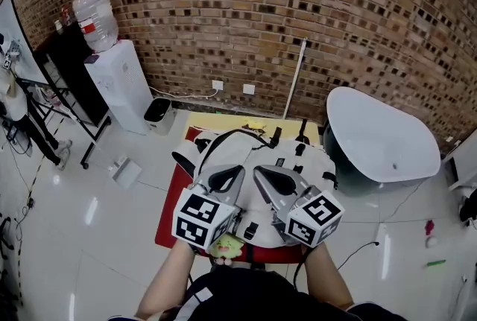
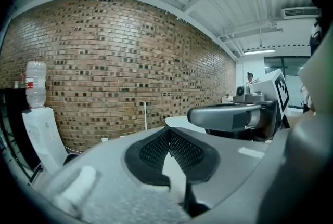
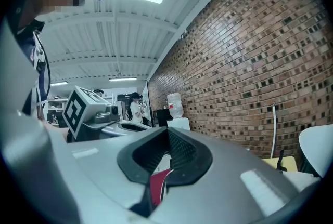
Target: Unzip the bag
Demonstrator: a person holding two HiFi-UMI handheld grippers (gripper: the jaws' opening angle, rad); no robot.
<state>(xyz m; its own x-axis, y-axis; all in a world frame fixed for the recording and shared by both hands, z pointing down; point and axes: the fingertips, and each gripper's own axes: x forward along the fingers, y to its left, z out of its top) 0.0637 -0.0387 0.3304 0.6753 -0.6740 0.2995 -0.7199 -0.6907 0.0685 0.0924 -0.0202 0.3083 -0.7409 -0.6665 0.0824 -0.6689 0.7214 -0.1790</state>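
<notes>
In the head view a white bag (image 1: pixel 298 163) with black straps and handles lies on a red mat (image 1: pixel 168 217) below my hands. Both grippers hover side by side above its near half and hide that part, so no zipper shows. My left gripper (image 1: pixel 229 172) has its grey jaws pressed together with nothing between them. The right gripper (image 1: pixel 262 170) is shut and empty too. The left gripper view looks along the closed left gripper (image 2: pixel 169 133) at the brick wall, with the right gripper (image 2: pixel 229 116) beside it. In the right gripper view the closed right gripper (image 3: pixel 167 133) points level.
A water dispenser (image 1: pixel 119 81) stands at the back left beside a black rack (image 1: pixel 67 66). A large white tub-shaped seat (image 1: pixel 380 137) sits at the right. A white pole (image 1: pixel 297 77) leans on the brick wall. A small green plush toy (image 1: pixel 226 245) lies near my body.
</notes>
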